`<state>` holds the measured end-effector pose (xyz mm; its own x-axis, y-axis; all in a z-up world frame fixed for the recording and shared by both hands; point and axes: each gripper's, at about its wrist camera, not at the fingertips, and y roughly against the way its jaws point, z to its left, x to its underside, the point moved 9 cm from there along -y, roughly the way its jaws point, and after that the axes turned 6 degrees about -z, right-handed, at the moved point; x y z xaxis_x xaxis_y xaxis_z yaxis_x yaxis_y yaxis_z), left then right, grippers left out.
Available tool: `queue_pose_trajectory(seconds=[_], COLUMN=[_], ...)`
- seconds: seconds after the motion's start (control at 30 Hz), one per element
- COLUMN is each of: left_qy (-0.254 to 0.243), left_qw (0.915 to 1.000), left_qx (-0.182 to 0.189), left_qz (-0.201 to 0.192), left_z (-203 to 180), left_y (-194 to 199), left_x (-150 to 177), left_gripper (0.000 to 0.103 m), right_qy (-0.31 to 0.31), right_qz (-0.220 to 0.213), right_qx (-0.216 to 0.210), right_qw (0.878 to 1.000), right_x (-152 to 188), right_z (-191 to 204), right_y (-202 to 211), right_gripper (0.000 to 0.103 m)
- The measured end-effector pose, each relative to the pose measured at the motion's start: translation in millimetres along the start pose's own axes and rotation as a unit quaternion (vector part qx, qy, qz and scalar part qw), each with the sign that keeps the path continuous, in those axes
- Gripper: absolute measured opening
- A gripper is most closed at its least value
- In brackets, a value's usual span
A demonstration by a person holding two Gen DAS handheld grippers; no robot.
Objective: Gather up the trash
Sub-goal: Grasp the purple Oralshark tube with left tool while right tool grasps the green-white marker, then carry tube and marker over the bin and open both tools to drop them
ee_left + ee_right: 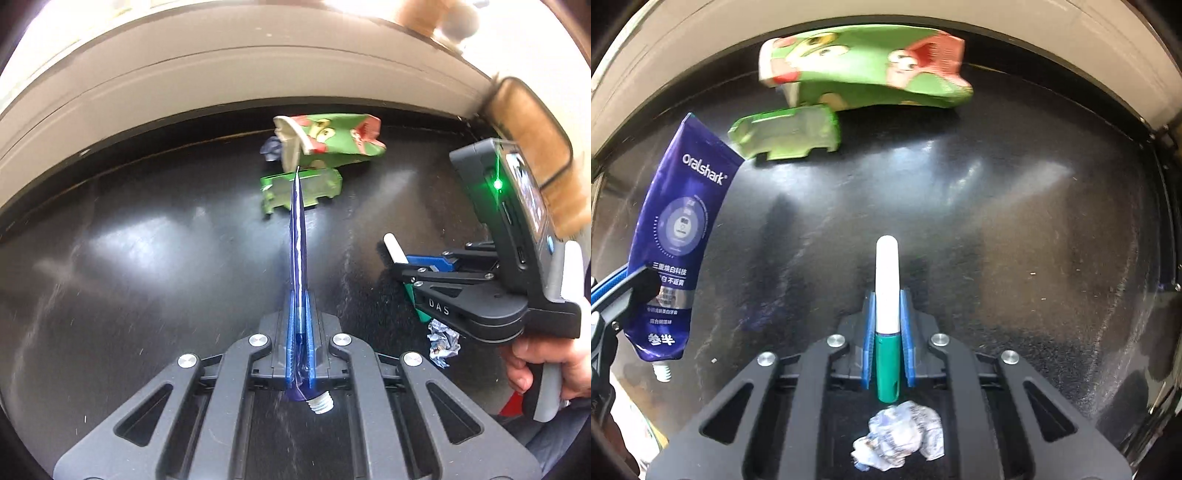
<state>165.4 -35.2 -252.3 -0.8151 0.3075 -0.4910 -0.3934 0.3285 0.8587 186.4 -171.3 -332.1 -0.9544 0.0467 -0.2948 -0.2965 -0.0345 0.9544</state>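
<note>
Here my left gripper (300,332) points steeply down, its blue pads clamped on a flat, glossy purple toothpaste tube (674,236) held clear of the black tabletop (147,266), its white threaded neck bare at six o'clock. My right gripper (887,332), gripped in my right hand (543,365) at four o'clock in the left view, is pinched on a smooth green-and-white marker (887,317). A crumpled paper wad (899,435) lies beneath it, while a crushed green carton (864,70) and a green plastic piece (786,133) rest at twelve o'clock.
</note>
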Motion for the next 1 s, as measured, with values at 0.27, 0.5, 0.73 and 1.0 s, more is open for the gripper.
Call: queue_pose_trajectory(seconds=[0.27, 0.5, 0.73, 1.0], left_qy=[0.056, 0.084, 0.107, 0.137], left_qw=[0.9977, 0.9939, 0.9896, 0.9827], left_qx=[-0.037, -0.068, -0.094, -0.12], left_qz=[-0.013, -0.019, -0.02, -0.031], left_z=[8, 18, 29, 49], left_y=[43, 72, 90, 123], left_x=[14, 39, 61, 84], left_gripper=[0.005, 0.005, 0.005, 0.005], right_qy=[0.057, 0.086, 0.111, 0.146], right_qz=[-0.045, -0.078, -0.099, -0.114], right_qx=[-0.023, -0.034, -0.046, -0.069], right_qw=[0.997, 0.993, 0.988, 0.98], right_x=[3, 24, 34, 42], right_z=[26, 38, 56, 93], right_y=[55, 104, 135, 151], right_gripper=[0.014, 0.014, 0.014, 0.014])
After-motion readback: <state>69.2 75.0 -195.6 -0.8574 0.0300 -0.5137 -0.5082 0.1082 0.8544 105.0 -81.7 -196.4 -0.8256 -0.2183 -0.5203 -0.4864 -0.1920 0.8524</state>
